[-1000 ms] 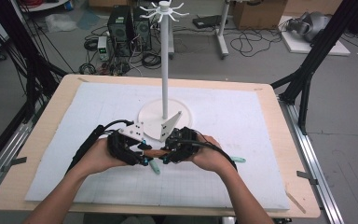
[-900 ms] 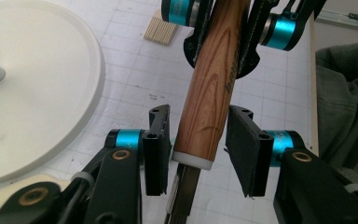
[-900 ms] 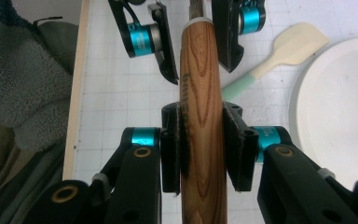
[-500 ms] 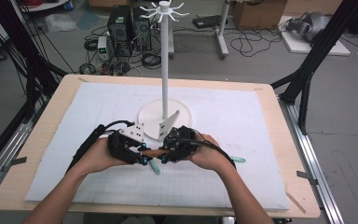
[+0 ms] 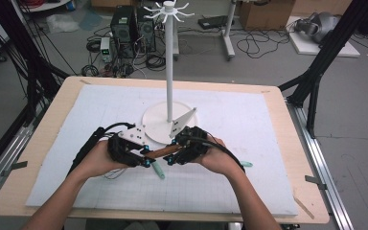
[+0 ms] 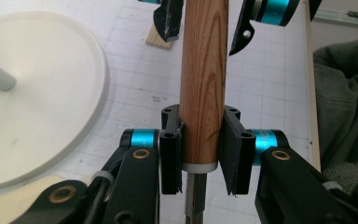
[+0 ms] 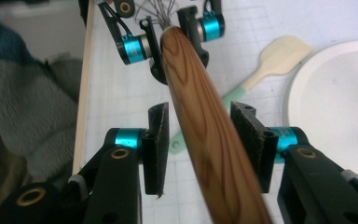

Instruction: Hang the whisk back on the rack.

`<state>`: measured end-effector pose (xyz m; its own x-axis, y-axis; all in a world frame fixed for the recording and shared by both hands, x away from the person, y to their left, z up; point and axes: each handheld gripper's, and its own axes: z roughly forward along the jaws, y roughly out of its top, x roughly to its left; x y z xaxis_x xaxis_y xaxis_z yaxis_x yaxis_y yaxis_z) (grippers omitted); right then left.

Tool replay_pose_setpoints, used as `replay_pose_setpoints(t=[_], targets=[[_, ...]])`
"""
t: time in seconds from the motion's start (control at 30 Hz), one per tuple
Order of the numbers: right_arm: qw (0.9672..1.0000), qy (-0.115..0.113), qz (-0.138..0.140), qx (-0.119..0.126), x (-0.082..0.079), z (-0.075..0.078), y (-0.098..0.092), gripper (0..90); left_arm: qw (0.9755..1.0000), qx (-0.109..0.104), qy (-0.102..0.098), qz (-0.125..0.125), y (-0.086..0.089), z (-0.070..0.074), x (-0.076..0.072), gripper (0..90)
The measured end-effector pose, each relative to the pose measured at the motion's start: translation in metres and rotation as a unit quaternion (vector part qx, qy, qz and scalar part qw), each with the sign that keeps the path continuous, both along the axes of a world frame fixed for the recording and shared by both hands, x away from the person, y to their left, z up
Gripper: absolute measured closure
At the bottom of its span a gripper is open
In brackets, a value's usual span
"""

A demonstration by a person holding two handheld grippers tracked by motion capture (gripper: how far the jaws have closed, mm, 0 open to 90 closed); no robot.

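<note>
My left gripper (image 6: 199,151) clamps the metal-collared end of a brown wood-grain cylindrical handle (image 5: 162,152), held level above the white gridded mat (image 5: 249,143) near the desk's front edge. My right gripper (image 7: 207,144) has just been opening, its pads apart around the handle. Beneath lies a mint-handled cream spatula (image 7: 265,65); beyond stands the white round-based pole stand (image 5: 168,72).

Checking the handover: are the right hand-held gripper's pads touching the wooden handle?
Apart. The right gripper view shows gaps between the wooden handle and both pads of the right hand-held gripper, whose jaws have just been opening.
</note>
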<state>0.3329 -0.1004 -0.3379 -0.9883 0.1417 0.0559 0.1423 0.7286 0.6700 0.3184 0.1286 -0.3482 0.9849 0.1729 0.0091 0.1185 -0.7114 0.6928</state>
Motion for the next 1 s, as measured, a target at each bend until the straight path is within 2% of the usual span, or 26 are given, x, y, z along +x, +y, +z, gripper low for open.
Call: replay_pose_setpoints(t=[0.1, 0.17, 0.27, 0.4, 0.47, 0.77, 0.9, 1.0], targets=[[0.9993, 0.018, -0.016, 0.027, 0.002, -0.002, -0.008, 55.5, 1.0000, -0.003, -0.006, 0.007, 0.003, 0.002, 0.002, 71.5], [0.9988, 0.019, -0.023, 0.038, 0.002, -0.003, -0.011, 54.5, 0.9999, -0.007, -0.004, 0.008, 0.004, 0.003, 0.002, 71.4], [0.9965, 0.027, -0.032, 0.073, 0.004, -0.001, -0.015, 53.9, 0.9998, -0.015, -0.004, 0.012, 0.005, 0.004, 0.003, 71.5], [0.9934, 0.034, -0.035, 0.104, 0.006, 0.003, -0.020, 55.1, 0.9999, -0.011, -0.005, 0.011, 0.005, 0.005, 0.003, 71.5], [0.9929, 0.038, -0.034, 0.108, 0.007, 0.004, -0.020, 57.4, 0.9998, -0.015, -0.004, 0.014, 0.004, 0.004, 0.003, 71.5], [0.9933, 0.043, -0.022, 0.105, 0.007, 0.002, -0.014, 64.0, 0.9999, -0.010, -0.006, 0.006, 0.002, 0.007, 0.002, 71.5], [0.9919, 0.050, -0.020, 0.115, 0.008, 0.002, -0.013, 66.0, 0.9998, -0.017, -0.006, 0.008, 0.002, 0.007, 0.002, 71.5], [0.9916, 0.056, -0.017, 0.116, 0.008, 0.002, -0.013, 67.2, 0.9999, -0.011, -0.005, 0.004, 0.002, 0.007, 0.002, 71.5]])
